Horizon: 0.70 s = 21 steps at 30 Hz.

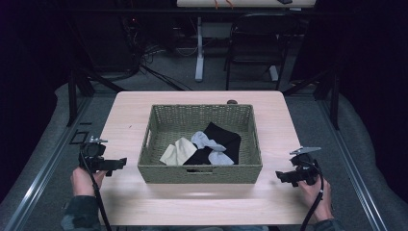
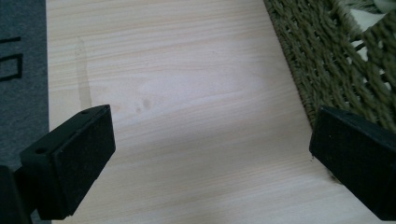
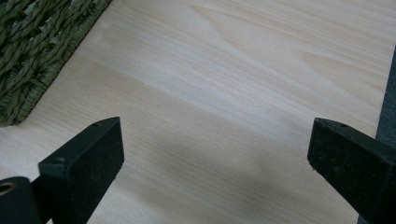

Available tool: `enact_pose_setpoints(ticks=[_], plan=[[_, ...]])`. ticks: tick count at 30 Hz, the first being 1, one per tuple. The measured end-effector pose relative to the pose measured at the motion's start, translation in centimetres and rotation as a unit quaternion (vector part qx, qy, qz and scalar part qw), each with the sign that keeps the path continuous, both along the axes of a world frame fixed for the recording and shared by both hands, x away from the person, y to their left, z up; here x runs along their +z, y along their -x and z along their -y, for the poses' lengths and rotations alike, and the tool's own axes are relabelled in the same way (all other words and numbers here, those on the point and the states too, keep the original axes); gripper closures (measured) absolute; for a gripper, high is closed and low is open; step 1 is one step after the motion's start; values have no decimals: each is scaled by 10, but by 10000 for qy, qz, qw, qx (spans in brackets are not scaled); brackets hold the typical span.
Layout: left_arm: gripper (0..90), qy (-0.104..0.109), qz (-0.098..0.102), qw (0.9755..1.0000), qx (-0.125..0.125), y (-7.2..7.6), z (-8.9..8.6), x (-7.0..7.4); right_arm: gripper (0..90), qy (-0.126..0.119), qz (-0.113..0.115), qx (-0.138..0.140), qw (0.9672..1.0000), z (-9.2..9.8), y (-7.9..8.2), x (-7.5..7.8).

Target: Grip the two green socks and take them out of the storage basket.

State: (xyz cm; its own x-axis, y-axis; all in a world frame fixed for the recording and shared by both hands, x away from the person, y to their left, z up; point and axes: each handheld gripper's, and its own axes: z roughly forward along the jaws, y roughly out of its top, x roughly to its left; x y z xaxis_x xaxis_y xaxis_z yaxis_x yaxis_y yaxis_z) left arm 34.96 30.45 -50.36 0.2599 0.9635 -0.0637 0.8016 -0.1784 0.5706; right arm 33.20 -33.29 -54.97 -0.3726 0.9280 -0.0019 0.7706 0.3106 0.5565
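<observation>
A green woven basket [image 1: 159,171] stands in the middle of the light wooden table [image 1: 202,197]. Inside lie a black cloth [image 1: 226,137], a cream sock [image 1: 177,150] and two pale grey socks [image 1: 208,141]. My left gripper [image 1: 120,163] hovers over the table left of the basket, open and empty; its own view has the basket wall [image 2: 327,56] at the right. My right gripper [image 1: 280,176] hovers right of the basket, open and empty, with the basket corner [image 3: 32,51] at the left of its view.
A small dark round object [image 1: 232,101] lies at the table's far edge behind the basket. Beyond the table stand a black chair [image 1: 255,43] and a white desk leg [image 1: 199,48] with cables on the floor. Grey carpet [image 2: 21,70] borders the table.
</observation>
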Motion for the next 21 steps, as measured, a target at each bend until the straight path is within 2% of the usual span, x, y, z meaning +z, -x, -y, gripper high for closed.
enact_pose_setpoints(ticks=[3, 8, 10, 21], plan=[[2, 83, -13, 10000, -29, -2, -1, 7, 29, -14, 7, -18, 10000, 1, 0, 0], [1, 69, 49, 9999, -105, -4, 0, 20, 29, -7, -1, -13, 10000, 0, 0, 0], [2, 82, 116, 9998, -158, -5, 2, 31, 29, -1, -26, 12, 10000, 0, -1, 0], [1, 163, 208, 9988, -408, -15, 14, 67, 29, -5, -6, -3, 10000, 0, -1, 0]])
